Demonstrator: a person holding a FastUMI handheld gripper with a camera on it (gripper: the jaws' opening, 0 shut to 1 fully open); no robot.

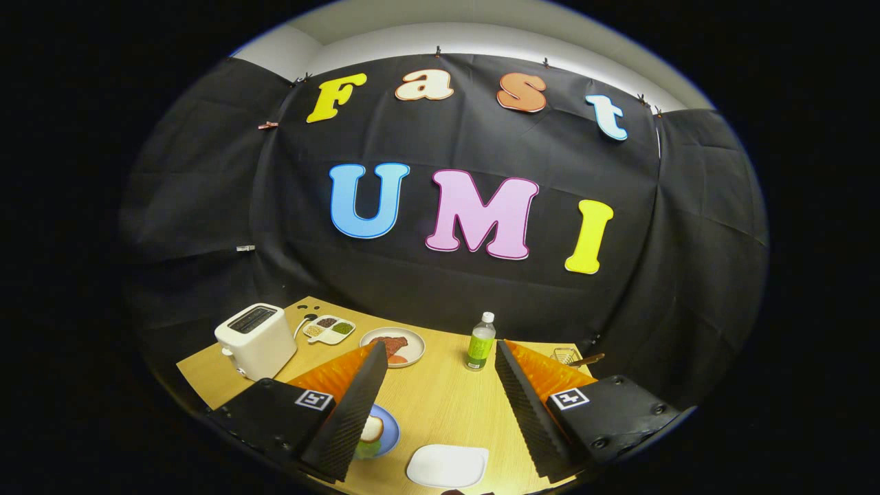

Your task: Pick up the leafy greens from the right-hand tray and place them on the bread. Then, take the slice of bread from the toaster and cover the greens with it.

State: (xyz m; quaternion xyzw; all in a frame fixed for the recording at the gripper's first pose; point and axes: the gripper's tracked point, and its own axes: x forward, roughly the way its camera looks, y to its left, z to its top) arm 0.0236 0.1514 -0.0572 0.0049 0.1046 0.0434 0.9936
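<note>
My gripper [440,347] is held open high above the wooden table [440,405], with nothing between its fingers. A blue plate [390,430] lies beneath the left finger [357,405], which hides part of it. On the plate lies a piece of bread [372,427] with a bit of leafy green [367,449] showing just beside it. A white toaster [256,340] stands at the table's far left, beyond the left finger. I cannot tell what its dark slots hold. A white tray [447,465] lies close below, between the fingers, and looks bare.
Beyond the fingers are a white plate with red meat [393,346], a divided dish of seasonings [330,329] and a green-labelled bottle [481,342]. A small wire basket with a wooden handle [567,356] sits behind the right finger.
</note>
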